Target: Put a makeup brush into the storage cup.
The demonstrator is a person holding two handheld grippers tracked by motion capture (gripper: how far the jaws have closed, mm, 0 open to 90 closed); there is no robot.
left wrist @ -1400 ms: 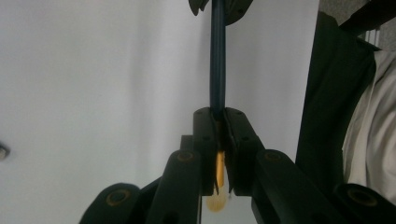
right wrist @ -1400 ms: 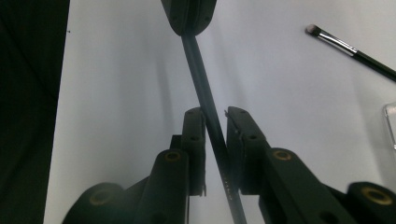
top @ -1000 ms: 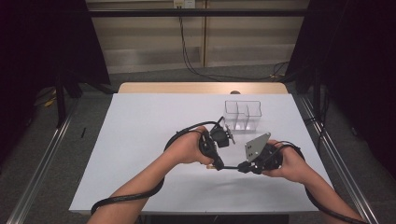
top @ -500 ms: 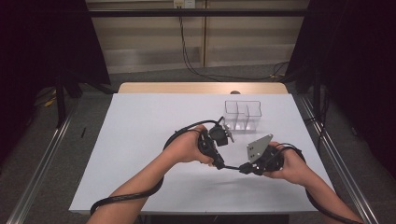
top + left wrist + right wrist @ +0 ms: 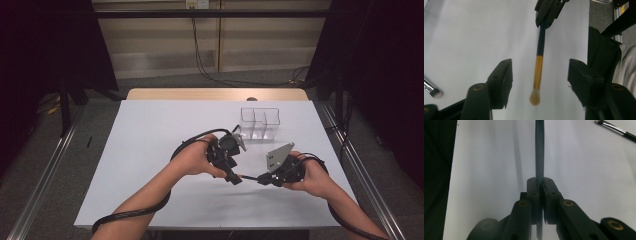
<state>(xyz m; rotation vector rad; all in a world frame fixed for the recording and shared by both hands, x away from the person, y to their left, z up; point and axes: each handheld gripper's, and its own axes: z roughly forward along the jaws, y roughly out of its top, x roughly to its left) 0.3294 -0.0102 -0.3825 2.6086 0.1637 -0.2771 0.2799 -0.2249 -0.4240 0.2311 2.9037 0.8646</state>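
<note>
While right claw (image 5: 540, 192) clamps brush (image 5: 538, 70), left claw (image 5: 539, 82) opened

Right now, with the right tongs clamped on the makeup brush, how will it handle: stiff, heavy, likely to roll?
Probably stiff: the makeup brush juts straight from the right tongs without sagging. Likely light, being thin. The handle looks round, so it may roll if set on the table. The left tongs, just opened, no longer steady it.

— What's the item?
— A slim makeup brush with a dark blue handle, gold ferrule and pale rounded tip (image 5: 538, 62).
— Its pose?
— Lifted above the white table, roughly level, clamped by its handle end.
</note>
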